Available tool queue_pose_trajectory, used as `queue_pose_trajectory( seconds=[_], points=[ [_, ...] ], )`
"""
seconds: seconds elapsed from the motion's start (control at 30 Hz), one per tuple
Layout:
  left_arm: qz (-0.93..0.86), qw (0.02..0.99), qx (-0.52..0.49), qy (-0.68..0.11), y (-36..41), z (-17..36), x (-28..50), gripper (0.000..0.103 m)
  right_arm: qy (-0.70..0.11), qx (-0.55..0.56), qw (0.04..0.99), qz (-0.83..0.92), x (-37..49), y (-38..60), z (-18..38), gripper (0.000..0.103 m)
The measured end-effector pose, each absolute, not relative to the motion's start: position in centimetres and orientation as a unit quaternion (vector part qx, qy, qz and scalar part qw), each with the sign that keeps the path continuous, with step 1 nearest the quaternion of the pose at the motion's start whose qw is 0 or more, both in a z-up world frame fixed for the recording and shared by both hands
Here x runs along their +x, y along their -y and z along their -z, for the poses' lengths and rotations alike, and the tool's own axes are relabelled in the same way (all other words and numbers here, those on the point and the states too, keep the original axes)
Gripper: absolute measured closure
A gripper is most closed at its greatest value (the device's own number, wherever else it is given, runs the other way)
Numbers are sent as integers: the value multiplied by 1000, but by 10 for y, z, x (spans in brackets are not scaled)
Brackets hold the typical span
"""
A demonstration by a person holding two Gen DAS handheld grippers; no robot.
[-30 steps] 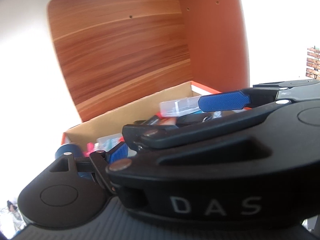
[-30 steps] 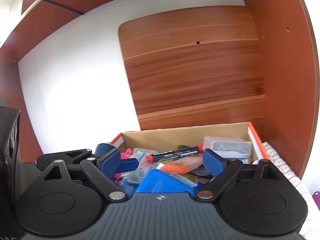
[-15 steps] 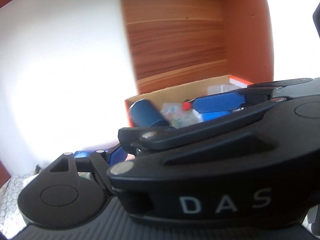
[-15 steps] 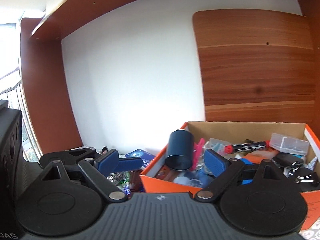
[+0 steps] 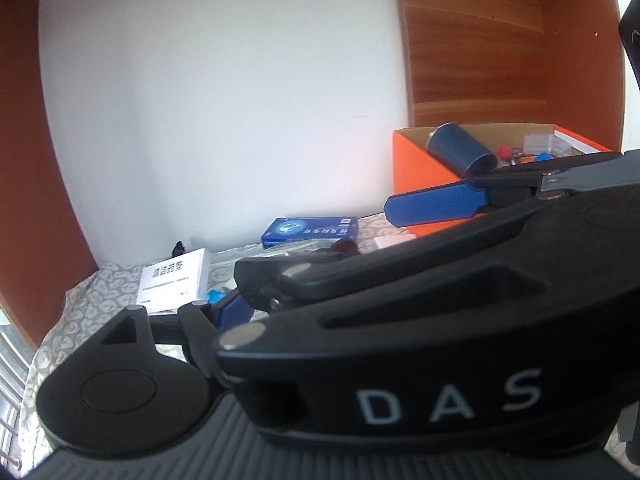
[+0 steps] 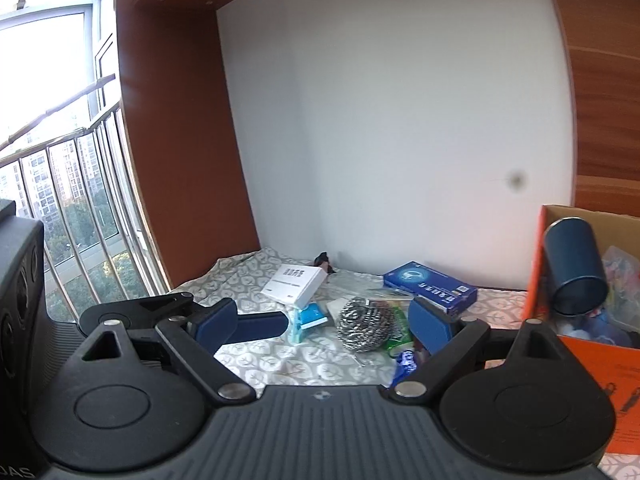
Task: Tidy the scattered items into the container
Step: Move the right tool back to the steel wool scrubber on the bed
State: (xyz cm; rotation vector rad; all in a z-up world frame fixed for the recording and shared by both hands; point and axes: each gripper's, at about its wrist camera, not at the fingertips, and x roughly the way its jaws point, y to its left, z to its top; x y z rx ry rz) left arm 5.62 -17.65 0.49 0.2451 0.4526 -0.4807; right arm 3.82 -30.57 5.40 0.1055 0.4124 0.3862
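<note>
Nearby, steel scourer (image 6: 365,329) (box (image 6: 576,364) beside)

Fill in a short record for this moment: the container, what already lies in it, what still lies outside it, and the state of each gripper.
container: orange cardboard box, open top, at the right
inside: dark blue cup tilted on its side, leaning at the box's left wall; other small items, unclear
outside, on the leaf-patterned cloth: white box, blue box, steel wool scrubber, small packets
left gripper: open, empty
right gripper: open, empty, facing the scrubber
</note>
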Motion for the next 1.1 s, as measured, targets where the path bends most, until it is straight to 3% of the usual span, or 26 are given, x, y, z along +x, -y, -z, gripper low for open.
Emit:
queue_pose_trajectory(
  seconds=[0.37,1.1],
  points=[
    [200,940,138,-239,148,21,91,19,-233,52,945,-221,74,273,-31,9],
    [226,923,146,-274,161,47,135,19,-270,24,949,-161,139,281,2,7]
  ],
)
